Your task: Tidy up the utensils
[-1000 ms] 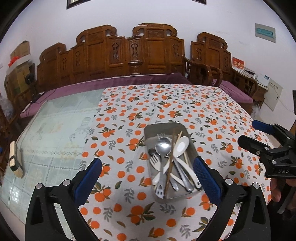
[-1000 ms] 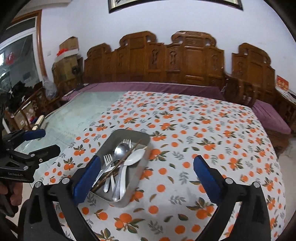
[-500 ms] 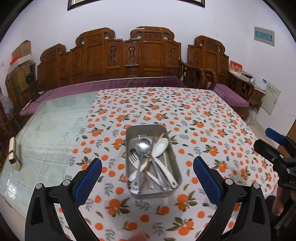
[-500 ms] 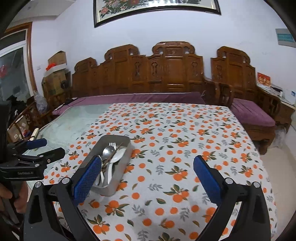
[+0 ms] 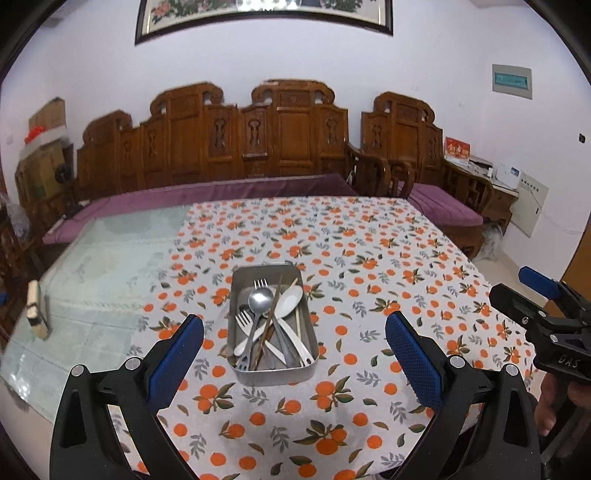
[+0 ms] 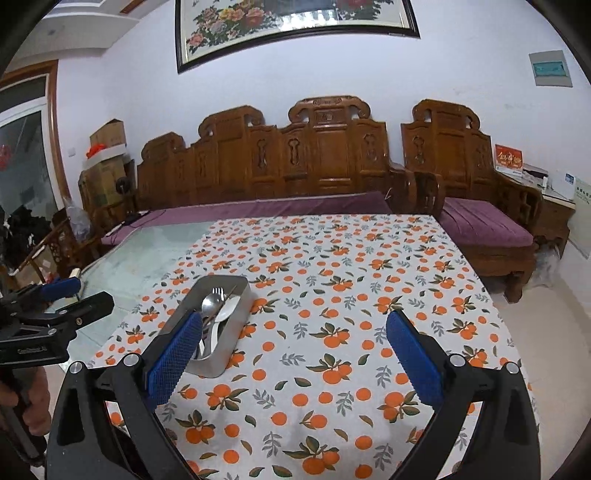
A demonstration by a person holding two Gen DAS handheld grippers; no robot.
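Your tabletop [image 5: 110, 266] is glass-topped and pale green on its left part, with an orange-print cloth [image 5: 369, 258] spread over the rest, reaching the near and right edges. On that cloth, toward its left side and nearer you than the middle, sits the metal tray [image 5: 273, 373], a shallow rectangular tin with rounded corners. The utensils [image 5: 273, 325] all lie jumbled inside it: two metal forks, a metal spoon [image 5: 260, 301], a white spoon [image 5: 290, 301], more handles beneath, and brown chopsticks [image 5: 271, 321] crossing the heap lengthwise. Your left claw [image 5: 295, 349] hangs above the near edge of the cloth with its blue pads spread wide, the tray framed between them and nothing gripped. Your right claw [image 6: 295, 349] is likewise spread wide and empty, aimed at bare cloth to the right of the tray; its left pad overlaps the tray's near end in the right wrist view, though whether it is close to it you cannot tell. Each claw shows at the edge of the other's view, held by a hand. A small block-like object [image 5: 37, 308] lies on the glass near the left edge. Behind the tabletop runs a carved wooden bench [image 6: 295, 162] with a purple cushion [image 6: 258, 208], a matching armchair [image 6: 461, 177] to its right, cardboard boxes [image 6: 107, 162] stacked at left, and a framed flower painting [image 6: 291, 26] on the white wall.
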